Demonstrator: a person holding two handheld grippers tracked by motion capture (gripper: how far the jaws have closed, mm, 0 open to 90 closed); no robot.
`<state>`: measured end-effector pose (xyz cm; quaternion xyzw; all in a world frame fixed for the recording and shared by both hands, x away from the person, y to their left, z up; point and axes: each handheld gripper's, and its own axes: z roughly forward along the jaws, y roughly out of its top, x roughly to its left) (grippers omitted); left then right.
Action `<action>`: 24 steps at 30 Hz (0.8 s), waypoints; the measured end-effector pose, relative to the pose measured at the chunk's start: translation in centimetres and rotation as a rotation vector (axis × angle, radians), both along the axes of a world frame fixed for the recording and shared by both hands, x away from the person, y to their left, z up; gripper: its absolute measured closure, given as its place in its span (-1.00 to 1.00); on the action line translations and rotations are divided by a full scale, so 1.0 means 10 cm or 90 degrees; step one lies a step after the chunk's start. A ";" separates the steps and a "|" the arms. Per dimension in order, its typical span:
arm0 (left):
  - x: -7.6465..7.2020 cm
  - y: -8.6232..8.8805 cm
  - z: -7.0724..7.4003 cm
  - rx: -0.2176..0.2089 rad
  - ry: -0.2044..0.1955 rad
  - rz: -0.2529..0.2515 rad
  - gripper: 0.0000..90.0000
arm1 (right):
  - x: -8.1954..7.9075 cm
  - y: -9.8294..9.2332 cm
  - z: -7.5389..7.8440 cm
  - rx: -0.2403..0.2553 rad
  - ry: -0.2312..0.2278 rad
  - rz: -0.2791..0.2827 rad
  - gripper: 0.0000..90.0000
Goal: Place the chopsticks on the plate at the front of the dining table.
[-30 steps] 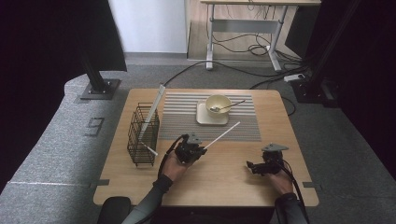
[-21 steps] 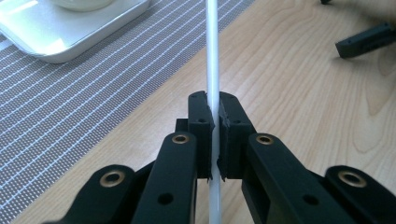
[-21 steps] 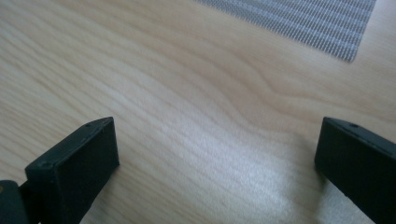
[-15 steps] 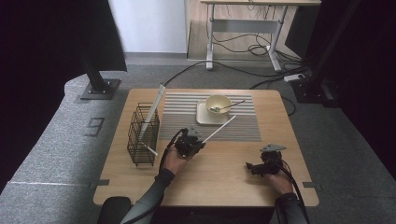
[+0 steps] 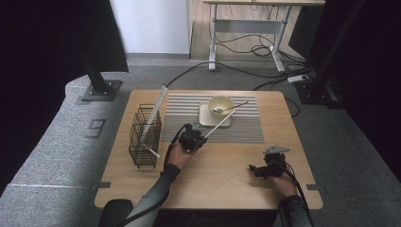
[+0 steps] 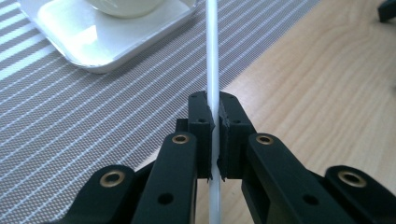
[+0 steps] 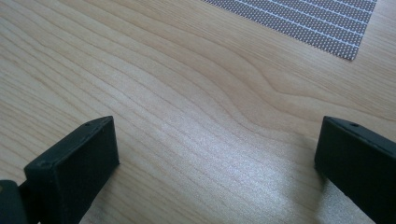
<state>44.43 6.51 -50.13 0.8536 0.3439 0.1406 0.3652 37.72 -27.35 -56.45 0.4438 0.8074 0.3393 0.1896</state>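
Left gripper (image 6: 214,122) clamped on white stick (image 6: 212,51), pointing over mat (image 6: 84,121) toward tray (image 6: 112,42). Right gripper (image 7: 217,154) low over worktop (image 7: 187,84), fingers (image 7: 74,158) wide apart, holding nothing.

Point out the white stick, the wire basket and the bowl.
white stick (image 6: 211,56): left gripper view, shaft above the clamping jaws.
wire basket (image 5: 143,142): high view, its right side wall.
bowl (image 5: 221,103): high view, its near rim.

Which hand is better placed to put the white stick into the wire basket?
Left. The left gripper is already shut on the white stick and sits beside the wire basket. The right gripper is open, holds nothing, and rests on the table's far side.
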 end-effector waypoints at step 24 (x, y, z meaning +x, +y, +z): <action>0.43 0.03 -0.06 0.031 0.002 0.090 0.88 | 0.00 0.00 0.00 0.000 0.001 -0.001 -1.00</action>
